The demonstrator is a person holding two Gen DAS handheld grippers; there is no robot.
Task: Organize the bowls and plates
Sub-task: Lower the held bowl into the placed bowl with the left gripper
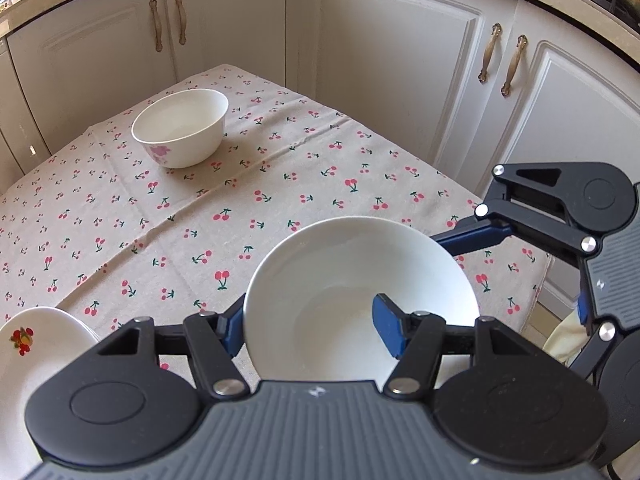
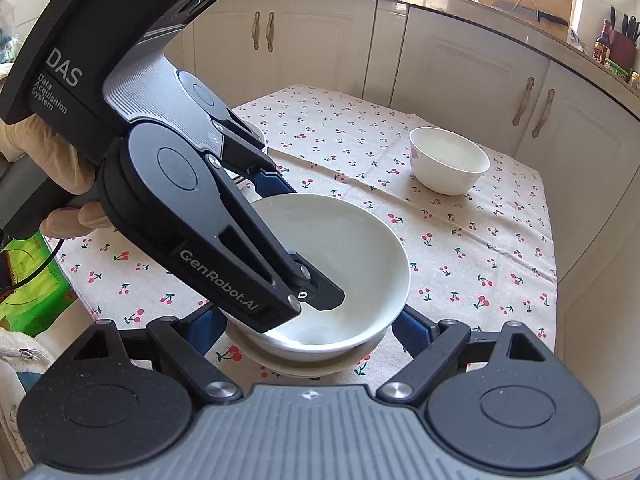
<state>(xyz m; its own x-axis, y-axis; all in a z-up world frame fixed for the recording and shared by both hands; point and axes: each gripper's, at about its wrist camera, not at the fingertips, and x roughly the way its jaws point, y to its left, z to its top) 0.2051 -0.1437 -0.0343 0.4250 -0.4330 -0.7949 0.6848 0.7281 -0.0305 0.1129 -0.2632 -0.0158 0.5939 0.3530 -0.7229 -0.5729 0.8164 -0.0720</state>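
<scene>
The fingers (image 1: 386, 330) of the left gripper (image 1: 308, 330) are straddling the near wall of a white bowl (image 1: 360, 280) in the left wrist view: one blue finger is sitting inside the bowl and the other outside its left wall, so the gripper is judged to be pinching that wall, although contact on the outer side is partly hidden. The bowl is resting low over the cherry-print cloth of the bench (image 1: 180, 232). A second bowl (image 1: 180, 126), bearing a pink flower, is standing well apart at the far side of the bench, and a plate (image 1: 24, 356) with a fruit motif is lying at the near left edge. The right gripper (image 1: 472, 236) is entering from the right, one finger reaching toward the far rim of the held bowl. In the right wrist view, the right gripper (image 2: 304, 326) is showing its fingers spread wide on either side of the held bowl (image 2: 352, 256), not clamping it; this bowl is sitting in or just above another white dish (image 2: 304, 364), so a stack is judged to be forming. The left gripper (image 2: 292, 240) is reaching down over the bowl rim. The flowered bowl (image 2: 448, 160) is waiting apart, not yet stacked, and the plate is not visible here.
</scene>
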